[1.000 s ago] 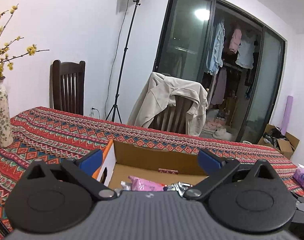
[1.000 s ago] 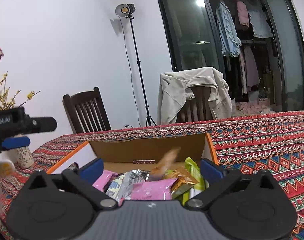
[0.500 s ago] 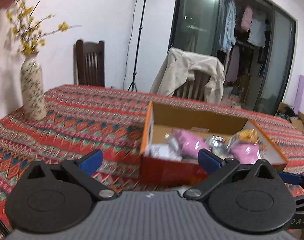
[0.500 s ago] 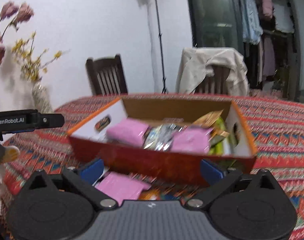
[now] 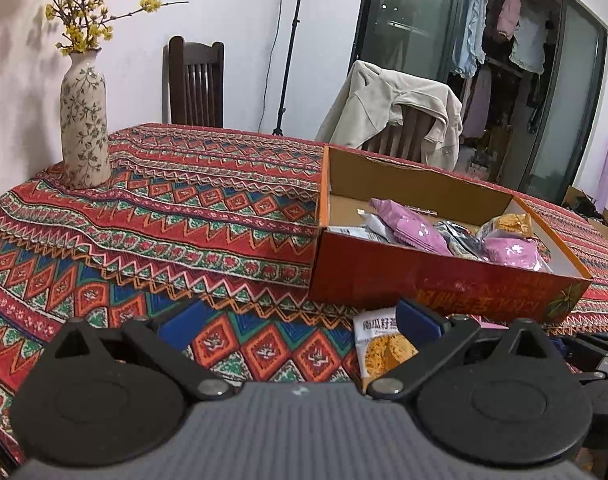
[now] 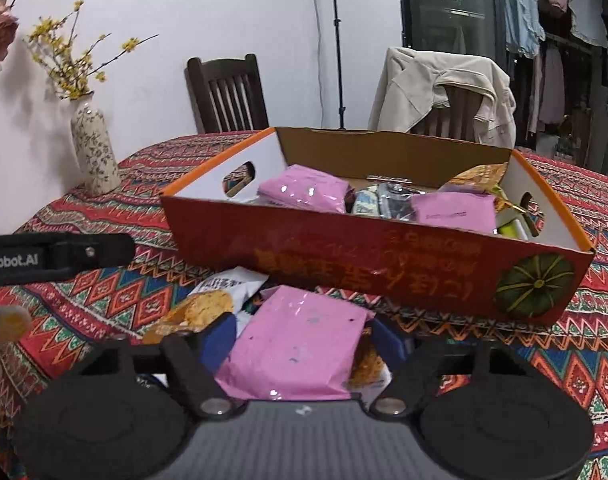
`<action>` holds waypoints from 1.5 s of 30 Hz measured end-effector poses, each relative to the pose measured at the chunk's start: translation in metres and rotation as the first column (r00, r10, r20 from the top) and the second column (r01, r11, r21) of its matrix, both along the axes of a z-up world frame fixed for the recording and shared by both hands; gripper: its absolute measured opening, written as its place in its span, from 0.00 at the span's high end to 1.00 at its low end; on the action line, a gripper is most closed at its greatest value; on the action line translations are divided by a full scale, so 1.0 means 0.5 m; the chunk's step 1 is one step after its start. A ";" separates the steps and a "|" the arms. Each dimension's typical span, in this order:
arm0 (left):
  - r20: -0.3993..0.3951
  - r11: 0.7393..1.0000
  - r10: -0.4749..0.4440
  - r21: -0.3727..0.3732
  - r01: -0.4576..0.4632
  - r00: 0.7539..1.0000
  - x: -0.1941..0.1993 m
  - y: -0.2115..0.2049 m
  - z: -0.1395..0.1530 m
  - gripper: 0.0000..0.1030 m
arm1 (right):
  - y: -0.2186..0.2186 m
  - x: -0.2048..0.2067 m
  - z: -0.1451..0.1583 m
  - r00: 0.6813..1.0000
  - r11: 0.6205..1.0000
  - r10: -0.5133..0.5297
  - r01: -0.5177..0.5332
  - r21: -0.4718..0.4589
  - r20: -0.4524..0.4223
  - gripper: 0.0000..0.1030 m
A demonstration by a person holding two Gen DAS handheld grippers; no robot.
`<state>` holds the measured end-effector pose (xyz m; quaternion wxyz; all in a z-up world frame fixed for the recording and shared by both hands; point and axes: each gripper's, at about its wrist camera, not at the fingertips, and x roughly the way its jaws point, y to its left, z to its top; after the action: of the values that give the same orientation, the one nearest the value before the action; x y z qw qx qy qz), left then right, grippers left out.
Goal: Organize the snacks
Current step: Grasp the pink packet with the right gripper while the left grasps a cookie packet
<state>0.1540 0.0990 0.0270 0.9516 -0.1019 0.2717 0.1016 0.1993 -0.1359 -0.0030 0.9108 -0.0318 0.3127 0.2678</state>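
The right gripper (image 6: pixel 304 334) was closing around a pink snack packet (image 6: pixel 296 344) lying on the tablecloth (image 6: pixel 104 292) just before the red box (image 6: pixel 383 264); the left gripper (image 5: pixel 300 320) stood open, empty

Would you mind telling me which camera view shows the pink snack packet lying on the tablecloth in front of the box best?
The right wrist view: the pink packet lies whole between the closing right gripper fingers, before the box. The left wrist view shows only a pink sliver below the box.
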 end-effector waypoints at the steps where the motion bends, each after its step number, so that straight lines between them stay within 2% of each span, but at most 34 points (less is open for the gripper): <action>1: -0.001 1.000 -0.003 0.000 0.003 1.000 0.000 -0.002 0.000 0.00 | 0.001 -0.001 -0.002 1.000 1.000 0.003 -0.003 0.001 -0.004 0.32; 6: -0.001 1.000 -0.017 0.000 0.017 1.000 -0.001 -0.014 0.001 0.00 | -0.010 -0.003 -0.005 1.000 1.000 0.009 -0.008 0.021 -0.020 0.40; 15: -0.040 0.998 -0.054 -0.015 0.053 0.998 0.028 -0.045 -0.010 0.00 | -0.068 -0.019 0.011 1.000 0.993 0.005 -0.007 0.121 0.018 0.41; 23: -0.134 0.996 -0.092 -0.021 0.090 0.987 0.090 -0.090 -0.048 0.00 | -0.161 -0.010 0.021 0.990 0.983 -0.114 0.102 0.152 0.079 0.41; 28: -0.177 0.997 -0.079 -0.002 0.080 0.981 0.111 -0.100 -0.075 0.01 | -0.209 0.007 0.009 0.980 0.972 -0.185 0.171 0.163 0.075 0.41; 30: -0.177 0.997 -0.070 0.007 0.072 0.982 0.113 -0.100 -0.079 0.05 | -0.218 0.014 0.003 0.980 0.968 -0.192 0.179 0.178 0.060 0.41; 33: -0.169 0.996 -0.074 0.030 0.080 0.983 0.112 -0.106 -0.078 0.18 | -0.215 0.017 -0.003 0.982 0.969 -0.180 0.166 0.183 0.060 0.41; 35: -0.164 0.995 -0.073 0.051 0.083 0.984 0.113 -0.112 -0.077 0.35 | -0.212 0.016 -0.006 0.983 0.970 -0.173 0.159 0.183 0.060 0.41; 37: -0.152 0.995 -0.078 0.048 0.086 0.985 0.111 -0.110 -0.075 0.44 | -0.213 0.017 -0.007 0.983 0.969 -0.175 0.161 0.186 0.060 0.41; 41: -0.134 0.997 -0.072 0.011 0.074 0.988 0.105 -0.097 -0.071 0.56 | -0.220 0.018 -0.013 0.982 0.967 -0.181 0.168 0.192 0.051 0.41; 45: -0.113 0.997 -0.083 -0.018 0.082 0.990 0.095 -0.088 -0.066 0.58 | -0.218 0.014 -0.014 0.982 0.967 -0.181 0.167 0.190 0.057 0.41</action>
<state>0.2015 0.0552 -0.0061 0.9372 -0.0910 0.3302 0.0661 0.2066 -0.2447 -0.0099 0.9407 0.0706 0.2542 0.2132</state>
